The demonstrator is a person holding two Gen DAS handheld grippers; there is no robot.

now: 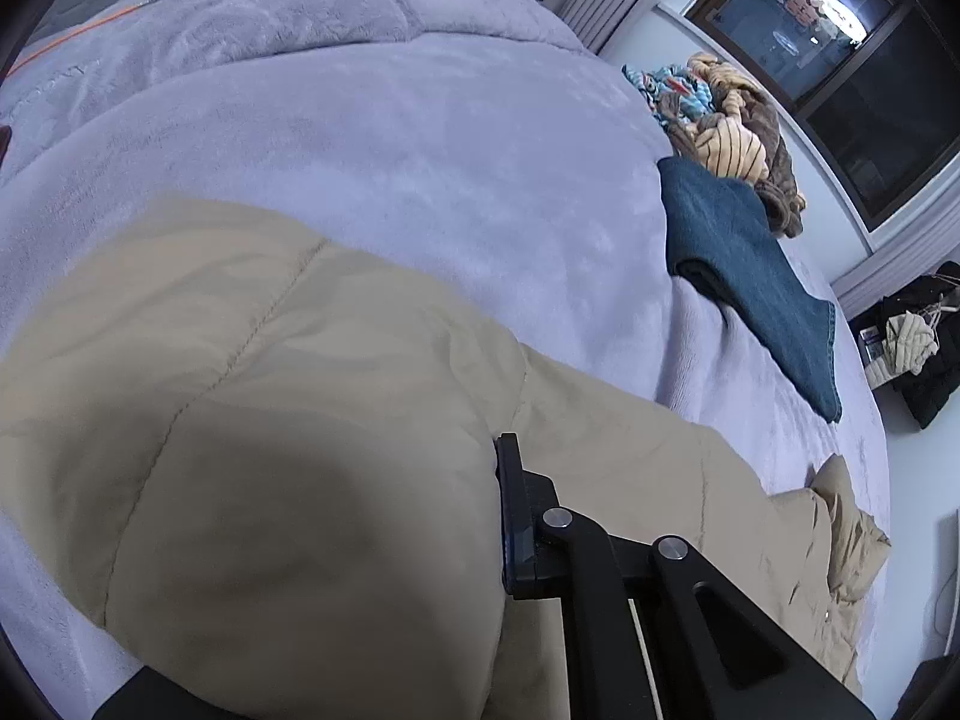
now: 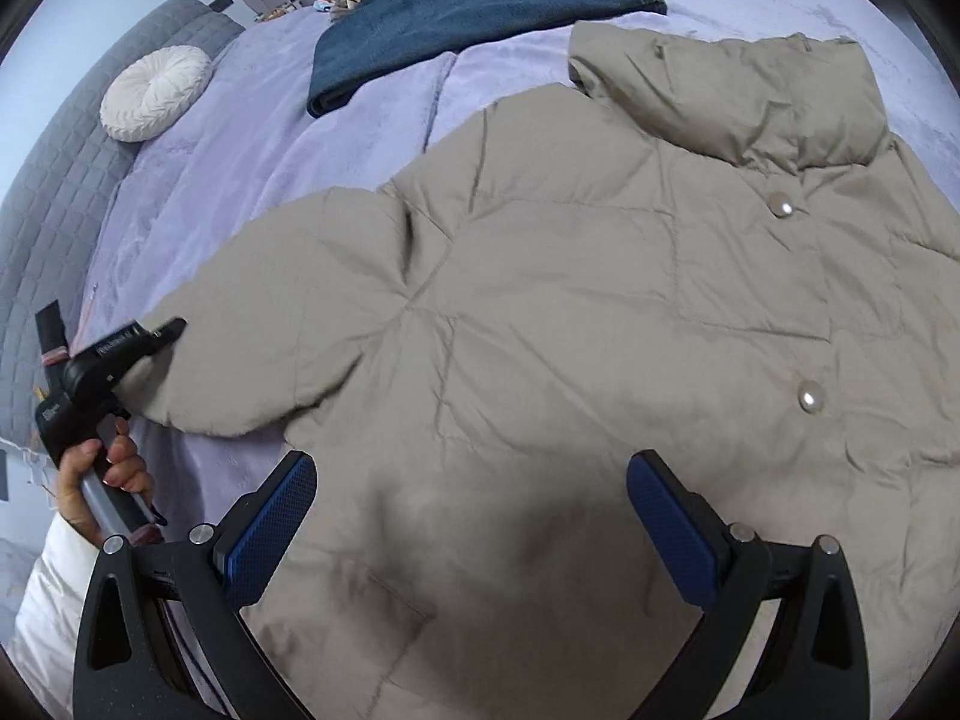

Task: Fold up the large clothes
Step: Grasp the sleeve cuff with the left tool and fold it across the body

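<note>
A beige puffer jacket [image 2: 570, 312] lies spread on the lilac bed cover [image 2: 240, 150], collar at the far right, two pearl snaps down its front. My left gripper [image 2: 162, 342] is at the cuff of the jacket's left sleeve [image 2: 252, 360]; in the left wrist view the sleeve [image 1: 270, 450] bulges over the left finger and only the right finger [image 1: 516, 516] shows, pressed against the fabric. My right gripper [image 2: 468, 516] is open and empty, hovering just above the jacket's lower hem.
Folded blue jeans [image 2: 456, 18] lie beyond the jacket, with a heap of striped and patterned clothes [image 1: 732, 132] behind them. A round white cushion [image 2: 153, 93] rests against the grey quilted headboard [image 2: 48, 210]. A dark window [image 1: 840, 60] faces the bed's far side.
</note>
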